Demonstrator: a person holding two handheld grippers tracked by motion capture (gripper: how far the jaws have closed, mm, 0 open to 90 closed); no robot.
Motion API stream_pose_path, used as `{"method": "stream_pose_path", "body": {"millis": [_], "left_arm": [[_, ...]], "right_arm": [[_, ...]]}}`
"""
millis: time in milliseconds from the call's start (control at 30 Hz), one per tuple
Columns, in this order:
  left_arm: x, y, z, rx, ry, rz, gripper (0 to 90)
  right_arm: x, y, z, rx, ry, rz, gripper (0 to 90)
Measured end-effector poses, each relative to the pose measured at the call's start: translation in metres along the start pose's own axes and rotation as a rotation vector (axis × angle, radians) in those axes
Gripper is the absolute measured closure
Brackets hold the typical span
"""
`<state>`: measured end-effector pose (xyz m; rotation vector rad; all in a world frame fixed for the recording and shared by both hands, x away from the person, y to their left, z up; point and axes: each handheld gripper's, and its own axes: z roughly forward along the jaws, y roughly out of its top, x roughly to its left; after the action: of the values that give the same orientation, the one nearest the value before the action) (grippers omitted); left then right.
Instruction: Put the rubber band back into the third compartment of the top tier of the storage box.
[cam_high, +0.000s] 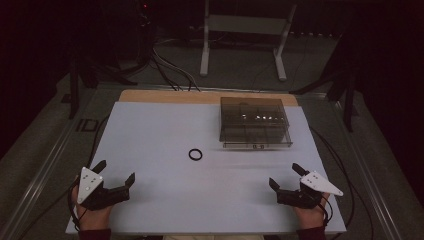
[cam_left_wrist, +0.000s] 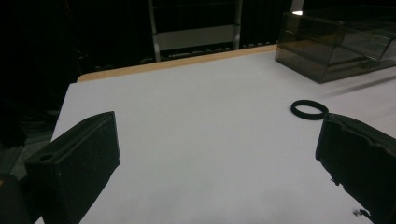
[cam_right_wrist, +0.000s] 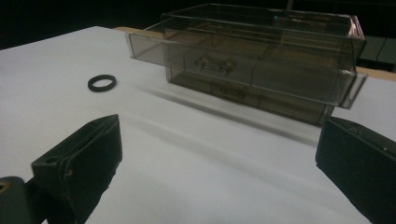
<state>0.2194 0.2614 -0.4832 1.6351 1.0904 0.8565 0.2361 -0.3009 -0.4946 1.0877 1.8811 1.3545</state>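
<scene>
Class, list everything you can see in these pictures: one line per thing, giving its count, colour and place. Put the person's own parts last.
Ring: one, black, flat on the sheet near the middle.
Drawer box: one, smoky clear plastic, far right of the sheet, upper drawer pulled slightly out.
Sheet: one, white, covering the table.
Table: one, wooden edge showing beyond the sheet.
Stand: one, white metal, on the floor behind the table.
Cables: several, dark, on the floor.
Left gripper: one, black, near left corner, open, holding nothing.
Right gripper: one, black, near right corner, open, holding nothing.
Hands: two, at the near edge.

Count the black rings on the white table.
1: the black ring lies flat near the table's middle, left of the clear drawer box. The box's tinted drawers may hide more.
</scene>
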Motion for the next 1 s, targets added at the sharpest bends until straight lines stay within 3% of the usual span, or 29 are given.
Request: {"method": "stream_pose_path", "body": {"millis": [400, 1000], "left_arm": [[0.0, -0.002, 0.003, 0.006, 0.01, -0.006, 0.6], [-0.003, 0.017, 0.016, 0.006, -0.004, 0.01, 0.6]], "right_arm": [[0.0, 0.001, 0.0, -0.005, -0.03, 0.003, 1.1], [0.003, 0.0, -0.003, -0.013, -0.074, -0.024, 1.1]]}}
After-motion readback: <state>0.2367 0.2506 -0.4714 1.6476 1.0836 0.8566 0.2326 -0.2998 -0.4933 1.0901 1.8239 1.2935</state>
